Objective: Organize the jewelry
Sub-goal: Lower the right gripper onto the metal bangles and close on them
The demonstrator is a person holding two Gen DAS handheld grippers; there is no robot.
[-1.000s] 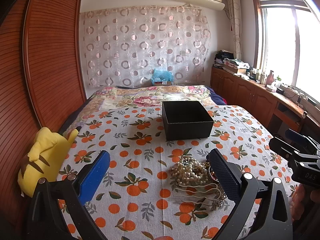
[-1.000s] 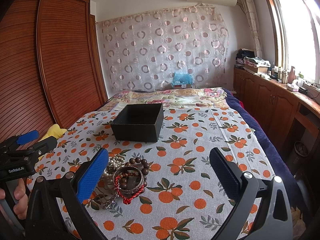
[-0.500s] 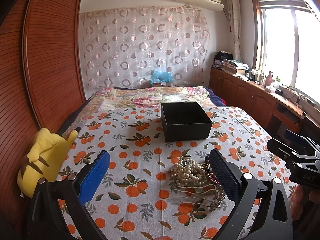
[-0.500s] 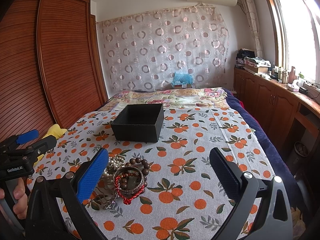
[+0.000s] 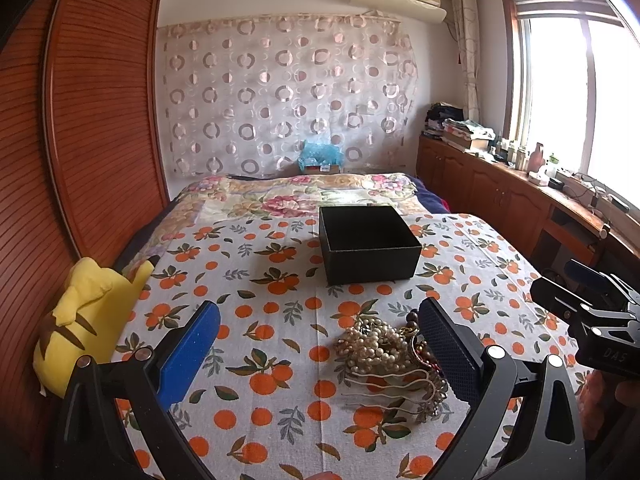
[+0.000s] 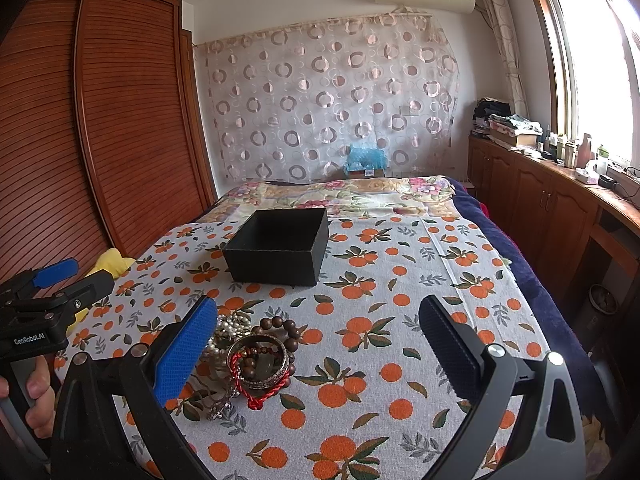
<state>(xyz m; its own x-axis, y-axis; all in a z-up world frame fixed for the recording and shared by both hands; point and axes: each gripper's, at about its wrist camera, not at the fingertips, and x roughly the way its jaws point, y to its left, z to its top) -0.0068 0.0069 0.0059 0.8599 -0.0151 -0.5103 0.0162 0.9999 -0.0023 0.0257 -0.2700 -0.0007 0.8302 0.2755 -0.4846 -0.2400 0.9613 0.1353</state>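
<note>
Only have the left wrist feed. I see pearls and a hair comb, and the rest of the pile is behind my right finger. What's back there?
Observer: The right wrist view shows a metal bangle lying flat.
Operator: Anything caught on it?
Observer: A red cord bracelet touches its near rim and seems to pass through it.
Operator: Anything else?
Observer: A dark wooden bead bracelet sits against the bangle's far side, toward the black box.
</note>
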